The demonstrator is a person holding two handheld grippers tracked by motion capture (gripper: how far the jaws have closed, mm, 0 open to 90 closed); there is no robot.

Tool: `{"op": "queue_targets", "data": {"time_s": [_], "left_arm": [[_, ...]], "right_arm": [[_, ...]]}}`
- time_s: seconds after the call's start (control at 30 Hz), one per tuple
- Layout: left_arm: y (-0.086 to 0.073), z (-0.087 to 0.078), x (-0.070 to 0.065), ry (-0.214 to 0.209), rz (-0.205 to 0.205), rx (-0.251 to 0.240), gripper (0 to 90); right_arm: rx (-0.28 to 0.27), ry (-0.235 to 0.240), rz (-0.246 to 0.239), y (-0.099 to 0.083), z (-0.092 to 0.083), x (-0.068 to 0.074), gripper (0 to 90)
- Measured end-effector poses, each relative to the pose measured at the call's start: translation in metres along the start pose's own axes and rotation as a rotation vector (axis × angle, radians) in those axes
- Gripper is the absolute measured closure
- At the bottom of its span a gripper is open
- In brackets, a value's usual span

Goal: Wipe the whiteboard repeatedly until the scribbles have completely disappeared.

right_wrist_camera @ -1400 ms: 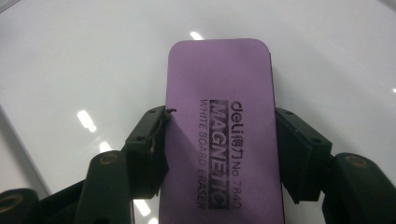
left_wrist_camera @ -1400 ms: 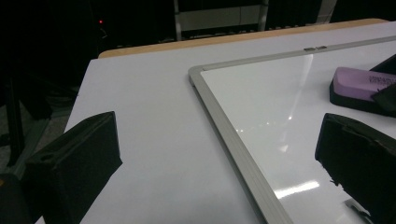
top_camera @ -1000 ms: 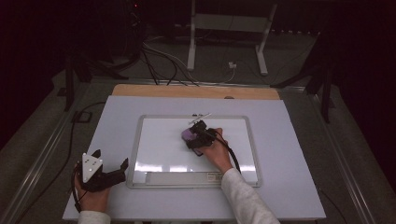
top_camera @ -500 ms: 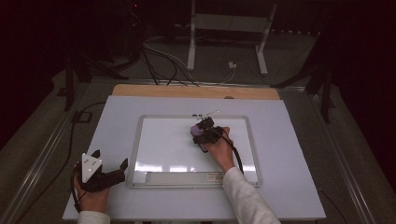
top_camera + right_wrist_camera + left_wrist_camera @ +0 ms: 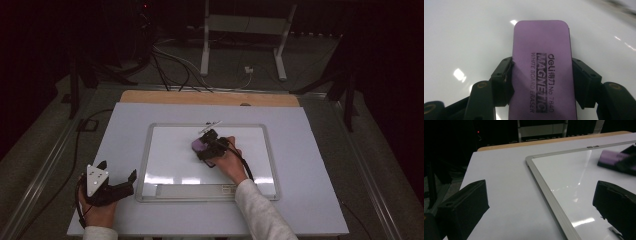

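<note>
A white whiteboard (image 5: 170, 150) with a silver frame lies flat on the pale table (image 5: 320, 200). My right gripper (image 5: 207, 148) rests on the board's upper middle, shut on a purple magnetic whiteboard eraser (image 5: 199, 145). In the right gripper view the eraser (image 5: 541, 62) lies flat on the board (image 5: 461, 37), and both black jaws of the gripper (image 5: 541, 75) press its long sides. My left gripper (image 5: 118, 171) sits off the board's lower left corner, open and holding nothing. In the left gripper view its jaws (image 5: 541, 197) frame the board's corner (image 5: 564, 172), with the eraser (image 5: 611, 158) farther off.
A small pale object (image 5: 210, 125) lies at the board's top edge. A pen tray (image 5: 195, 190) runs along the board's near edge. A wooden strip (image 5: 210, 98) borders the table's far side. Beyond it the floor holds cables (image 5: 170, 70) and a metal stand (image 5: 245, 45).
The right gripper with the eraser slid slightly right and away on the board, then back left. The left gripper stayed still.
</note>
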State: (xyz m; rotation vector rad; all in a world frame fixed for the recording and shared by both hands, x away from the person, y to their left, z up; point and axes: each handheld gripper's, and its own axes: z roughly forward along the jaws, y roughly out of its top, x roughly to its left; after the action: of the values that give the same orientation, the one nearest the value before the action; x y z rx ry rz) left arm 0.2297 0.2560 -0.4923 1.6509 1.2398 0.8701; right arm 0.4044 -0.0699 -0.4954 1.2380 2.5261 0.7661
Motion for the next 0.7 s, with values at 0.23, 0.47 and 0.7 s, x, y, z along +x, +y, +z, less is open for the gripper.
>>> {"op": "queue_targets", "data": {"time_s": [0.23, 0.47, 0.7], "left_arm": [[0.000, 0.000, 0.000, -0.001, 0.003, 0.002, 0.8], [0.000, 0.001, -0.001, 0.000, 0.006, 0.003, 0.8], [0.000, 0.001, -0.001, 0.001, 0.006, 0.005, 0.8]], "right_arm": [[-0.015, -0.173, 0.250, -0.008, -0.006, -0.045, 40.8], [-0.019, -0.249, 0.299, -0.013, -0.013, -0.059, 40.8], [-0.079, -0.199, 0.279, -0.015, -0.032, -0.053, 40.8]]}}
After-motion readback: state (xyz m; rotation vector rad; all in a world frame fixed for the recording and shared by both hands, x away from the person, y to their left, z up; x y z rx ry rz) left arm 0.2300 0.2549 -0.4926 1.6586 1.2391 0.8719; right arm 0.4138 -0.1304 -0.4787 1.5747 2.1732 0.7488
